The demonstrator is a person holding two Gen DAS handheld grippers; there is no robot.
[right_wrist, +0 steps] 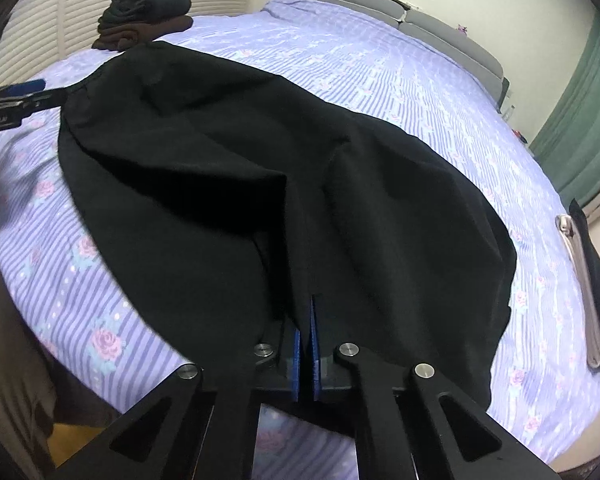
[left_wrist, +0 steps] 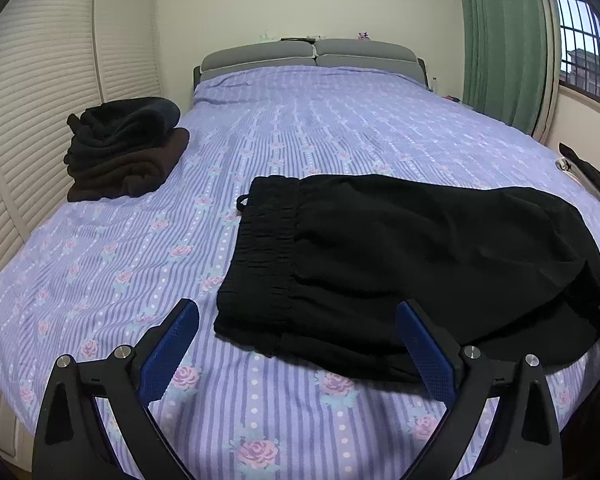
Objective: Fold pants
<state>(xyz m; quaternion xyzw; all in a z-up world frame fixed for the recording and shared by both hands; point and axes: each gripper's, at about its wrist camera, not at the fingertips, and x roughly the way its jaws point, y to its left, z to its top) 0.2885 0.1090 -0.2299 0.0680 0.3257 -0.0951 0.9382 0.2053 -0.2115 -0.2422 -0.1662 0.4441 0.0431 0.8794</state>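
Black pants [left_wrist: 400, 264] lie folded on the purple floral bed sheet [left_wrist: 300, 132], elastic waistband to the left. My left gripper [left_wrist: 298, 344] is open and empty, its blue pads just in front of the waistband corner and near edge, above the sheet. In the right wrist view the pants [right_wrist: 240, 184] spread out ahead. My right gripper [right_wrist: 306, 320] is shut on the pants' near edge; the fabric drapes over the fingertips and hides them. The left gripper's blue tip [right_wrist: 24, 90] shows at the far left.
A stack of folded dark clothes [left_wrist: 124, 148] sits at the bed's left side near the louvered closet doors [left_wrist: 32, 120]. A grey headboard [left_wrist: 312, 56] is at the far end. A dark item with a pale strap [right_wrist: 588, 288] lies at the right bed edge.
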